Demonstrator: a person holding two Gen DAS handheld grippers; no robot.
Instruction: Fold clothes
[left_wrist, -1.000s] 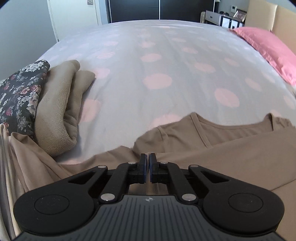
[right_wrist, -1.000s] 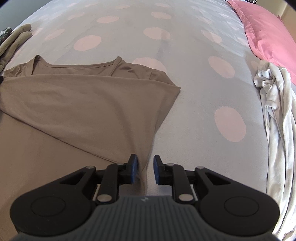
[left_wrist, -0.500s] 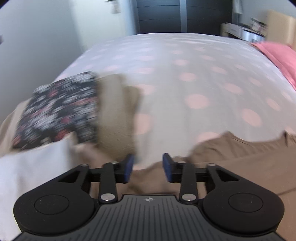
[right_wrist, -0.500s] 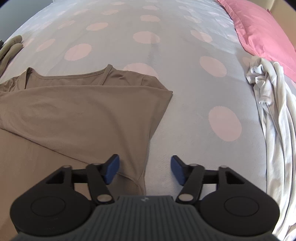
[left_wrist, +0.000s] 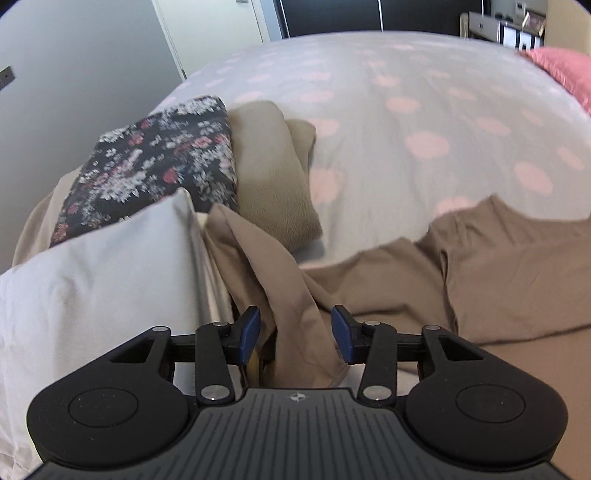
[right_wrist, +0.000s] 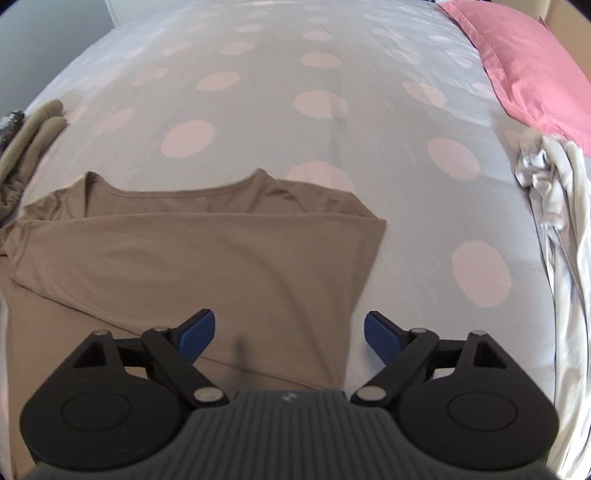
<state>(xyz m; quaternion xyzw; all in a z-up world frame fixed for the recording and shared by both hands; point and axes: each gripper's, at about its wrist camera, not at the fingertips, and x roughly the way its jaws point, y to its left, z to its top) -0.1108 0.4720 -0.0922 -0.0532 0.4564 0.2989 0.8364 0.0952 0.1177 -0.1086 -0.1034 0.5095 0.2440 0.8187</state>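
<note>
I find no readable text, number or brand name in either view. The only mark I can make out is a small round emblem with a cross-like shape, printed at the top centre of the ribbed grey body of the left gripper (left_wrist: 295, 334), and a similar, blurrier mark in the same spot on the right gripper (right_wrist: 289, 328); neither carries letters I can read. The framed items on the far shelf (left_wrist: 517, 22) are too small for me to tell.

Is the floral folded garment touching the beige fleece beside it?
Touching. Left wrist view shows the floral garment lying against the beige fleece, its edge overlapping with no gap.
</note>
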